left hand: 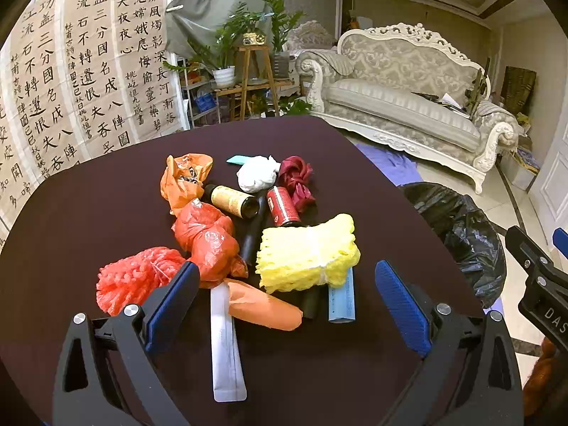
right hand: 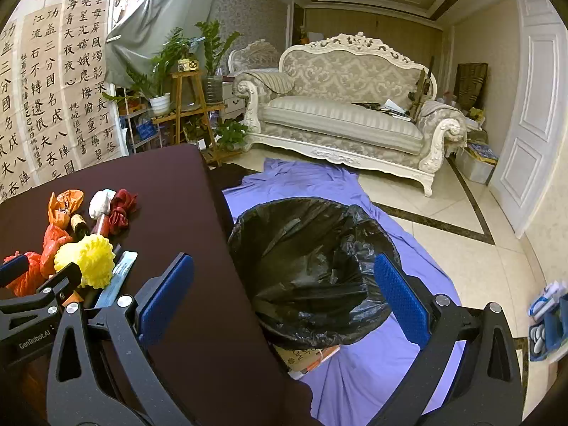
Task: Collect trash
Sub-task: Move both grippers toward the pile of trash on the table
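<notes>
left gripper (left hand: 284,294): wide open, empty, over trash pile (left hand: 248,227) | right gripper (right hand: 284,291): wide open, empty, above bin bag (right hand: 312,266)

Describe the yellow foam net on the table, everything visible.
The yellow foam net is a soft-looking mesh sleeve of the fruit-packing kind, folded into a thick wad with a pale band across its middle. It lies flat on the dark table, on the bin side of the trash pile, overlapping a light blue strip and a black tube; a red can ends at its far edge. Neither gripper touches it. In the right wrist view it shows end-on as a ruffled yellow clump.
</notes>
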The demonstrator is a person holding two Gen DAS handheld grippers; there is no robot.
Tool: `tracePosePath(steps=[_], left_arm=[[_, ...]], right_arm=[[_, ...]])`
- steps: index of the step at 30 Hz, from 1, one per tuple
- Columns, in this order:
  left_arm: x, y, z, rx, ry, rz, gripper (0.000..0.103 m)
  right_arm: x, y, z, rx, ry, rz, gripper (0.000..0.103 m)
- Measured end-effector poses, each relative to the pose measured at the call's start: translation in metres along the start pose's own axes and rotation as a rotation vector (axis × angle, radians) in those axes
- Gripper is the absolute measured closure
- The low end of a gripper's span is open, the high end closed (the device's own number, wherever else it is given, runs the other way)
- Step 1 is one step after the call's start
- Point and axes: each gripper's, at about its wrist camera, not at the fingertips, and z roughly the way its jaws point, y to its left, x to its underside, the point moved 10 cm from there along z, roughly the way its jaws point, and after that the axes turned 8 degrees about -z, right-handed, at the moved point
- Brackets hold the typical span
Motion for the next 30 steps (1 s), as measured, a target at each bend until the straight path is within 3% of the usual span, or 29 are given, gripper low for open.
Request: tracePosePath(steps=[30], left_arm=[[0.009,0.011,-0.004,-0.013,0.027,-0.023,0.007]], right_arm=[[0.009,0.013,-0.002,-0.013,0.014,-0.004,0.004]])
